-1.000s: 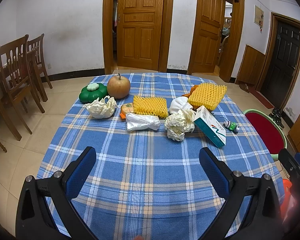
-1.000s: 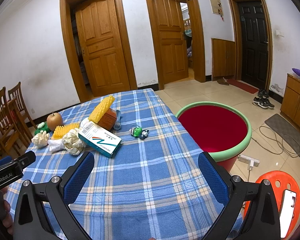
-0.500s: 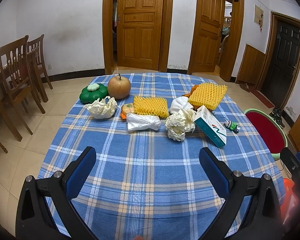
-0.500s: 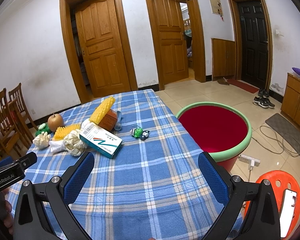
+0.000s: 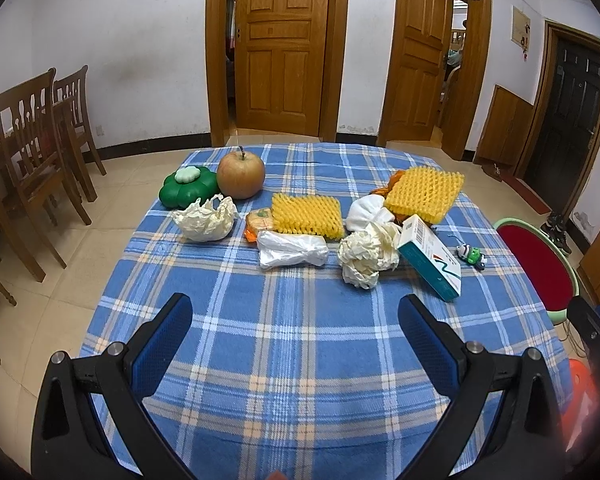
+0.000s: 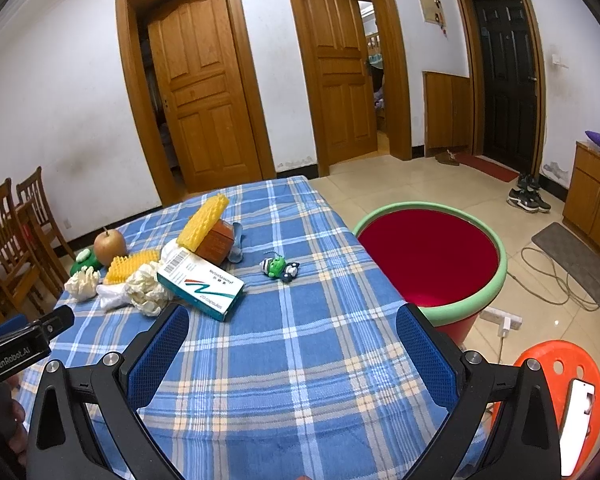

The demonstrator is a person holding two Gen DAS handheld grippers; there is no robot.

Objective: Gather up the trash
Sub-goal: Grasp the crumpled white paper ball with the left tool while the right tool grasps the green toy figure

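Trash lies across the far half of the blue plaid table [image 5: 292, 320]: two crumpled paper wads [image 5: 206, 220] [image 5: 366, 254], a white plastic bag [image 5: 292, 250], two yellow foam nets [image 5: 306, 216] [image 5: 422, 192], a white wad [image 5: 366, 212] and a teal-and-white medicine box [image 5: 430, 262] [image 6: 200, 280]. The red bin with a green rim [image 6: 428, 256] stands right of the table. My left gripper [image 5: 296, 316] is open and empty, short of the trash. My right gripper [image 6: 292, 324] is open and empty over the table's near right part.
An apple [image 5: 240, 174], a green lidded container [image 5: 186, 188] and a small green toy [image 6: 280, 268] also sit on the table. Wooden chairs [image 5: 32, 132] stand to the left. An orange stool [image 6: 560, 384] and cables [image 6: 560, 276] are on the floor at right.
Both grippers have edged slightly forward toward the items; nothing on the table has moved and both stay open.
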